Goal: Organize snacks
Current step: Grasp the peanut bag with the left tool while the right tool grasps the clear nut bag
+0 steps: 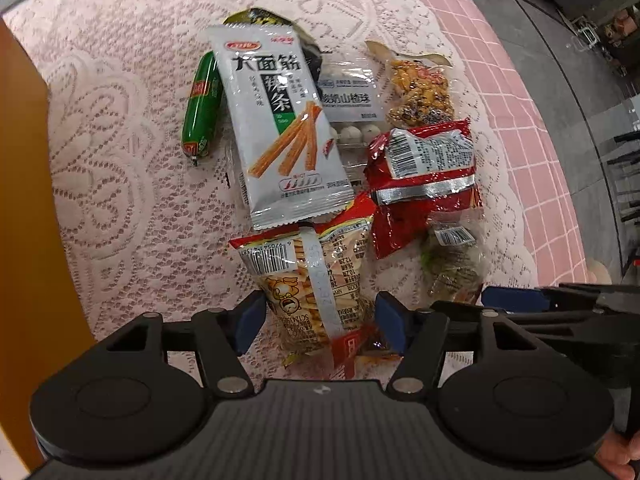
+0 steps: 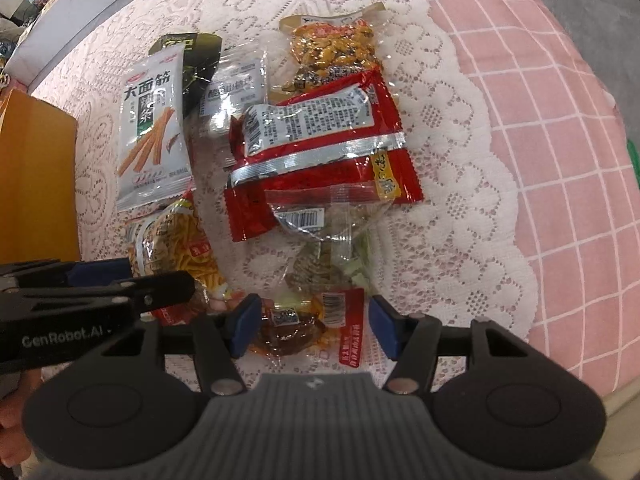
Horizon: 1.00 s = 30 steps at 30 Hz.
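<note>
Several light, crinkly snack packets lie heaped mid-frame on the lace-covered tabletop (image 1: 120, 160). Left gripper (image 1: 322, 322) straddles the stick-snack bag (image 1: 312, 280), right gripper (image 2: 308, 322) the small sauce-brown pouch (image 2: 296, 328); both sets of fingers released. Slippery film: pinch across the middle.

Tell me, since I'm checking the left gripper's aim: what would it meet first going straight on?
Most likely the yellow snack-stick packet, which lies on the lace cloth between the open fingers of the left gripper. How much gap remains is unclear.
</note>
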Motion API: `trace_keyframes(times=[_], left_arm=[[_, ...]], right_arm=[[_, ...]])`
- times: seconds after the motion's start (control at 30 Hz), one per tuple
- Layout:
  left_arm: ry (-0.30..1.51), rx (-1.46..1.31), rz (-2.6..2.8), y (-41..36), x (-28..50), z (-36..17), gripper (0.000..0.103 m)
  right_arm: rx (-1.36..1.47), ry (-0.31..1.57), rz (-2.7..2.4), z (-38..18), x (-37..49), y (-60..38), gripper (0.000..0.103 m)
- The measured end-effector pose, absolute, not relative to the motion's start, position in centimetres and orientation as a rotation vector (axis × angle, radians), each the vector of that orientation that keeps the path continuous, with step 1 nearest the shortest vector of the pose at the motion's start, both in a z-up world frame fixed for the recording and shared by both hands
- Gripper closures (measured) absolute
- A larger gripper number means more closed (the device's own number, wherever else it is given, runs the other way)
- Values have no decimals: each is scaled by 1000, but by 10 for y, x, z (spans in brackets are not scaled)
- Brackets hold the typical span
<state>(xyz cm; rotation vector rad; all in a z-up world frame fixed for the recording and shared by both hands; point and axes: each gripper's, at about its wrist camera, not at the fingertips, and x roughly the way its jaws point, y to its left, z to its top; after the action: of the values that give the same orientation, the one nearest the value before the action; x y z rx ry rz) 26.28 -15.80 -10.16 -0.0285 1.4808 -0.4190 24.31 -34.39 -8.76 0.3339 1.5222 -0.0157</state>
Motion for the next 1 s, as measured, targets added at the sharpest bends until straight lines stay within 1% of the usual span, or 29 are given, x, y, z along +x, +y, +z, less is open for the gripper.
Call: trace_keyframes(times=[0.27,0.43,0.67,0.7,0.73,0.87,1.0], left_arm=[[1504,-77,-400,-157,269,-111,30],[1497,-61,-391,-160,270,-118,30],[1488,-29,-434,-163,267,-119,42],[1490,-29,-437,-164,267,-120,43],[1491,-30,-441,-164,267,-120,45],[1494,-23,-455,-166,268,-121,48],[1497,-24,-464,-166,269,-122,52]], right_arm=[[343,1510,-31,-82,250,-353,43],[379,1522,-41,-91,255,-356,42],[321,1509,-56,-89,263,-356,43],[325,1520,-55,-93,264,-355,46],[329,1531,-55,-97,264,-355,48],[336,1537,-52,-109,269,-348,49],[311,1533,-46,-110,268,-344,53]])
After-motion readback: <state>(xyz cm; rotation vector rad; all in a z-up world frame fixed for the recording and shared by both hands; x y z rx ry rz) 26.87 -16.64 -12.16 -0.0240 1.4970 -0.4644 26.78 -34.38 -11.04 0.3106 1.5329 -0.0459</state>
